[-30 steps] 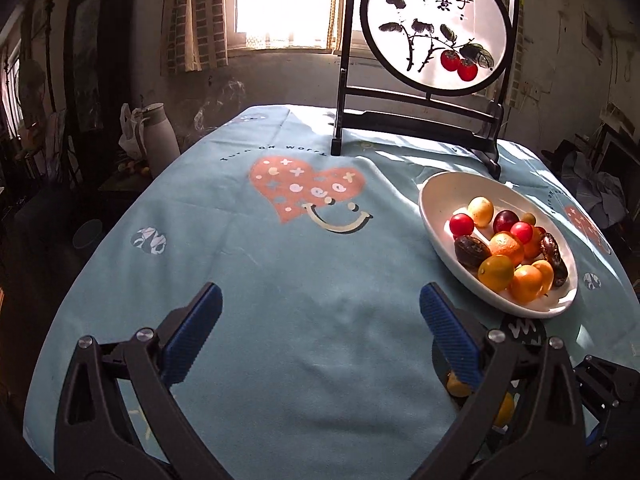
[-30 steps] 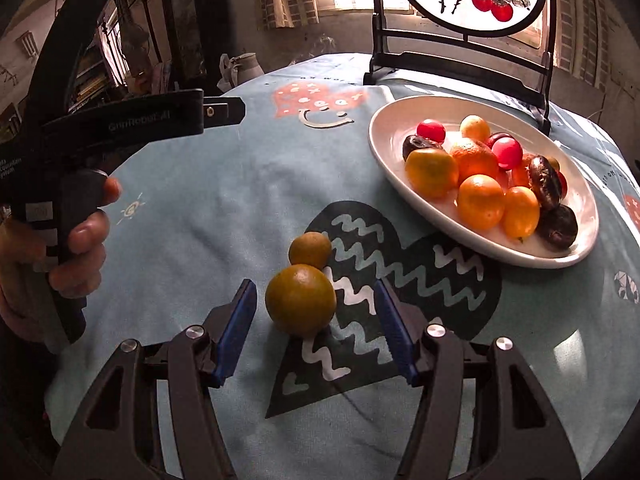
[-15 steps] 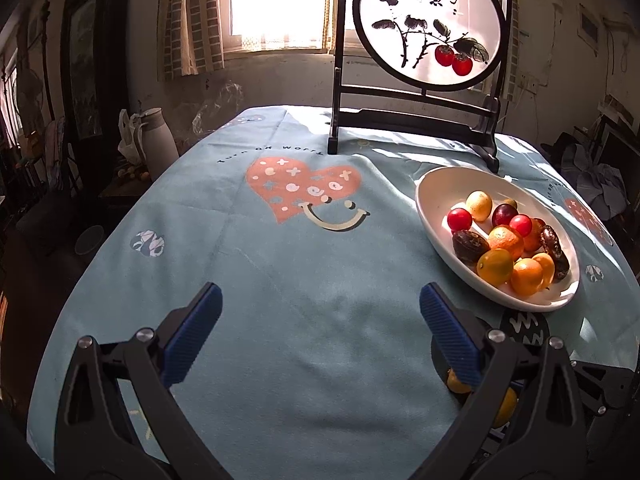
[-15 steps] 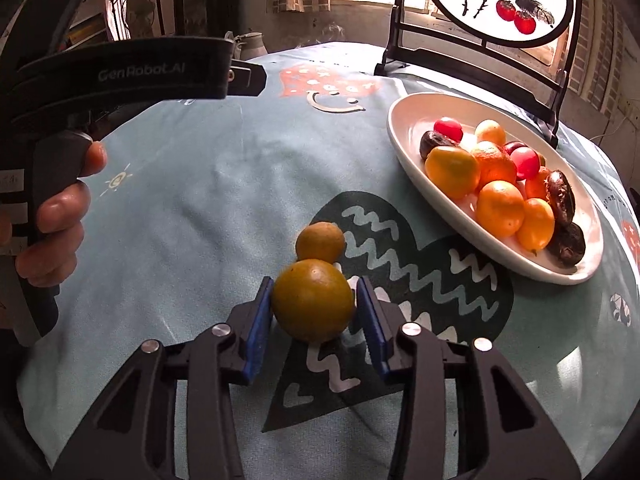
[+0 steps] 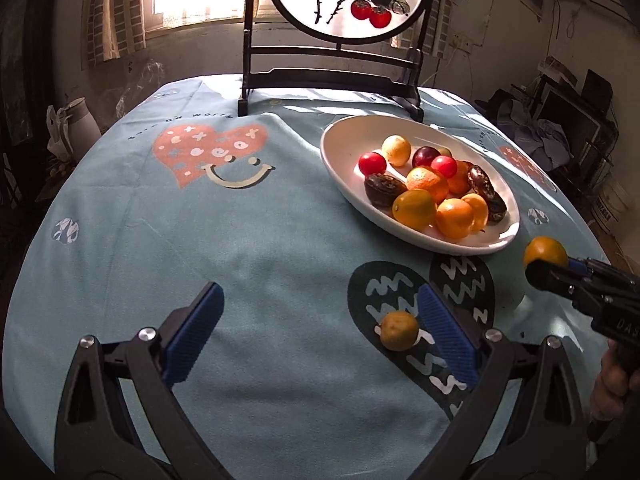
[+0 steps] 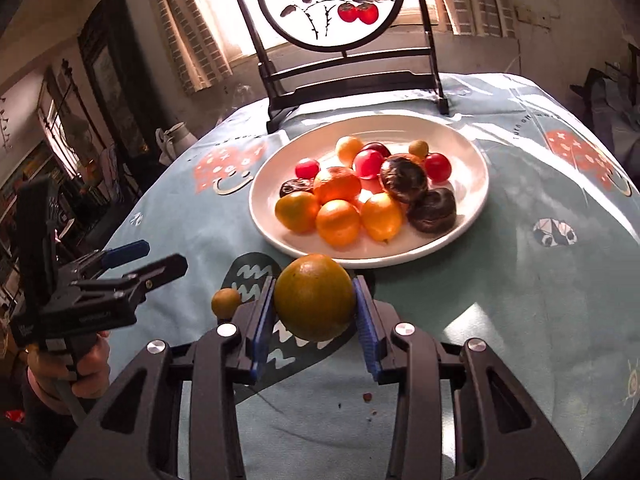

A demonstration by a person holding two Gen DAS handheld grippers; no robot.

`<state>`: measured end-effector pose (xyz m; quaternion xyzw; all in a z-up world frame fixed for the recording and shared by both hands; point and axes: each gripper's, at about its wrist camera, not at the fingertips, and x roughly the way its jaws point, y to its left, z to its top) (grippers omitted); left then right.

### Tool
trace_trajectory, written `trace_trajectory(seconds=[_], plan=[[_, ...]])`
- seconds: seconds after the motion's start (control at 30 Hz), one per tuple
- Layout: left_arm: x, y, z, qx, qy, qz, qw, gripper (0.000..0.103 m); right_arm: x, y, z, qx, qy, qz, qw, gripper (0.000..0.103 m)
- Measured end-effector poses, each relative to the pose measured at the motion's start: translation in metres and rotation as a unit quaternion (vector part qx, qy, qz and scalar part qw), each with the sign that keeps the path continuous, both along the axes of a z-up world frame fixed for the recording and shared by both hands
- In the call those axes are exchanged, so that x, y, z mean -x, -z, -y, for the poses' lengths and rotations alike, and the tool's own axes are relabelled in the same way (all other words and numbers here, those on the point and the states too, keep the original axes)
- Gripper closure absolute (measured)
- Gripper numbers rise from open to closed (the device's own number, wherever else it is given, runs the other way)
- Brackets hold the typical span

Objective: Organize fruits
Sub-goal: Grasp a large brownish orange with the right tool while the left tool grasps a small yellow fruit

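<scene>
My right gripper [image 6: 315,314] is shut on a large yellow-orange fruit [image 6: 315,297] and holds it above the cloth, just short of the white plate [image 6: 468,148]. The plate holds several oranges, red fruits and dark fruits. The held fruit also shows in the left wrist view [image 5: 545,252], right of the plate [image 5: 340,136]. A small orange fruit [image 5: 398,329] lies on the dark heart print, just inside my left gripper's right finger; it also shows in the right wrist view [image 6: 226,301]. My left gripper [image 5: 316,332] is open and empty, low over the cloth.
A round painted screen on a black stand [image 5: 332,80] stands at the back of the table behind the plate. A white jug [image 5: 78,120] stands off the table's left edge. The blue tablecloth [image 5: 160,240] has heart prints.
My right gripper closed on the large fruit and lifted it toward the plate. My left gripper moved right, so the small fruit now lies by its right finger.
</scene>
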<state>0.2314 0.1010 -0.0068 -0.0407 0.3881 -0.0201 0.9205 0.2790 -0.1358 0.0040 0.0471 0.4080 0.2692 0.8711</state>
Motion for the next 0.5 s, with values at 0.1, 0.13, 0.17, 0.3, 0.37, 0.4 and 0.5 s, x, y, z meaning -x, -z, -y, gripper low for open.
trace_trajectory(seconds=[0.1, 0.13, 0.17, 0.3, 0.37, 0.4, 0.5], plan=[[0.002, 0.007, 0.022, -0.013, 0.057, -0.013, 0.9982, 0.024, -0.005, 0.007, 0.008, -0.008, 0.009, -0.024, 1.0, 0.065], [0.002, 0.01, 0.028, -0.014, 0.071, -0.019, 0.9972, 0.029, -0.005, 0.01, 0.009, -0.013, 0.006, -0.033, 0.999, 0.065], [0.002, 0.013, 0.033, -0.02, 0.082, -0.023, 0.9962, 0.033, -0.005, 0.012, 0.008, -0.016, 0.001, -0.04, 0.999, 0.065], [0.005, 0.021, 0.047, -0.036, 0.115, -0.035, 0.9921, 0.035, 0.0, 0.011, 0.004, -0.011, -0.009, -0.038, 0.999, 0.065], [0.005, 0.024, 0.051, -0.038, 0.128, -0.035, 0.9904, 0.043, 0.002, 0.01, 0.001, -0.005, -0.008, -0.03, 1.0, 0.065], [0.005, 0.025, 0.052, -0.041, 0.131, -0.036, 0.9899, 0.045, 0.003, 0.009, 0.002, -0.004, -0.007, -0.028, 1.0, 0.065], [0.004, 0.029, 0.054, -0.045, 0.137, -0.041, 0.9887, 0.061, 0.003, 0.01, 0.002, -0.004, -0.007, -0.031, 0.999, 0.065]])
